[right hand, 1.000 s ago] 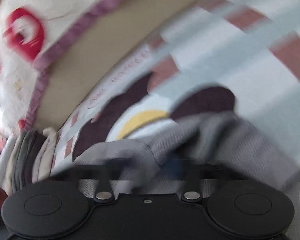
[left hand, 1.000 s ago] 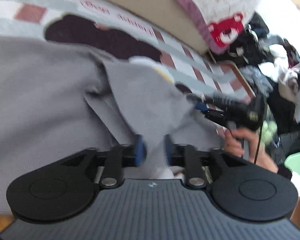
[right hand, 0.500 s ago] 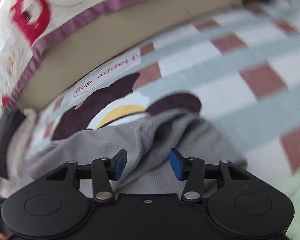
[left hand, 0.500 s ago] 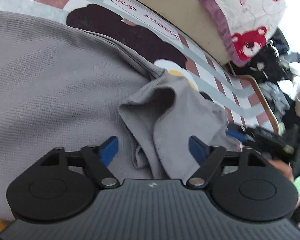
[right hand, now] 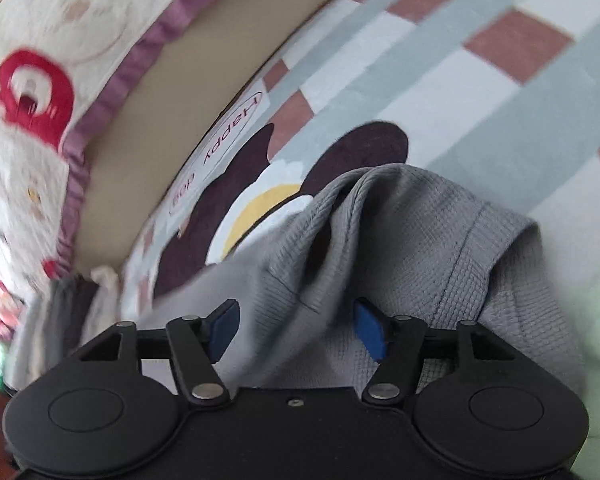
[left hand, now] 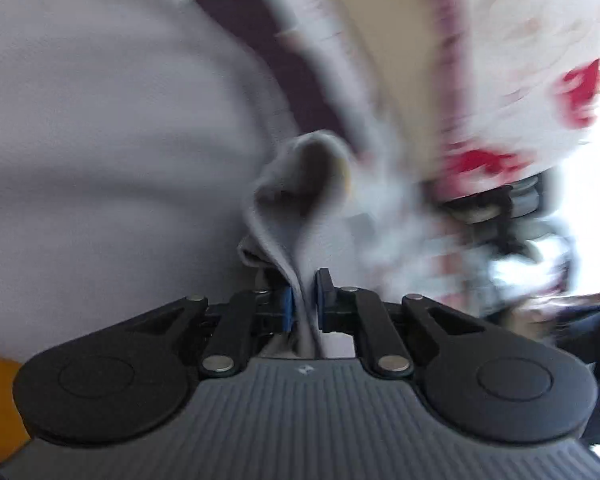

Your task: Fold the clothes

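Your left gripper (left hand: 302,304), black with blue pads, is closing its jaws on a raised fold of the grey waffle-knit garment (left hand: 100,140), and the pads already pinch that fold between them; the rest of the cloth lies spread to the left of the fold, though this view is badly blurred. Your right gripper (right hand: 296,330) has its jaws spread wide and still opening, the blue fingertips (right hand: 224,326) standing apart over a bunched sleeve of the same grey garment (right hand: 400,248) without pressing on it. The garment rests on the checked mat of pale blue, white and brick-red squares with a dark brown cartoon dog (right hand: 480,92). Behind the mat runs a tan cushion edge (right hand: 204,68), topped by a white fleecy blanket with red bears and a purple frill (right hand: 40,60)
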`<state>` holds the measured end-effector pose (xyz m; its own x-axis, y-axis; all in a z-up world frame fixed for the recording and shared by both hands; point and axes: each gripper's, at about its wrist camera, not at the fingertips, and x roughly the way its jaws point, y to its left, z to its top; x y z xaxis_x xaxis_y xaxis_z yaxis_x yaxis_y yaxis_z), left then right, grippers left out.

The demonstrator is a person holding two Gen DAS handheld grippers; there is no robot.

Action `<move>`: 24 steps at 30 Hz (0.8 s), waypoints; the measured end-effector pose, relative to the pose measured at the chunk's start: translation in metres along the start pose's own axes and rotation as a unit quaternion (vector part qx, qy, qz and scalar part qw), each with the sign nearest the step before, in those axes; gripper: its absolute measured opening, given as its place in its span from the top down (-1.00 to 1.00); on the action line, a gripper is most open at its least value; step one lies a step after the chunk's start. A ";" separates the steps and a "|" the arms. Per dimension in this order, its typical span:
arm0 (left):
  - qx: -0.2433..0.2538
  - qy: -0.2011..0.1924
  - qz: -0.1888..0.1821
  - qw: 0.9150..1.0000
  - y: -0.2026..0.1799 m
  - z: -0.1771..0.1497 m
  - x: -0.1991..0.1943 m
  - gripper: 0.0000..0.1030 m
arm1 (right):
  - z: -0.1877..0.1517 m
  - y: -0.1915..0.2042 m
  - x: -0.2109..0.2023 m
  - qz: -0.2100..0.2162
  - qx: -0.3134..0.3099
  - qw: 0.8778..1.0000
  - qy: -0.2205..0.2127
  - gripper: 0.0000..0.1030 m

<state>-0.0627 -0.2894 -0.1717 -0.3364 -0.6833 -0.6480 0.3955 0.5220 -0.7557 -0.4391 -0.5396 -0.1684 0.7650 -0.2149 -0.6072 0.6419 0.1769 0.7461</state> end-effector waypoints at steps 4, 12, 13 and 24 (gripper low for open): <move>0.091 0.011 0.117 0.989 -0.015 -0.011 0.012 0.22 | 0.010 0.008 0.007 -0.006 -0.001 1.000 -0.001 -0.37; 0.208 -0.059 0.021 0.976 -0.057 -0.006 -0.028 -0.29 | 0.012 0.063 -0.007 -0.028 -0.254 0.966 -0.042 0.73; 0.181 -0.078 0.006 0.980 -0.057 0.003 -0.033 -0.53 | 0.013 0.062 -0.006 -0.054 -0.261 0.963 -0.039 0.73; 0.118 -0.014 0.122 0.985 -0.055 0.071 0.071 -0.49 | 0.028 0.021 0.010 -0.092 -0.161 0.982 -0.030 0.54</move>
<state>-0.0483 -0.4031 -0.1695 -0.1843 -0.5670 -0.8028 0.6511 0.5415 -0.5319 -0.4199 -0.5647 -0.1512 0.6361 -0.3261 -0.6993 0.7600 0.4217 0.4946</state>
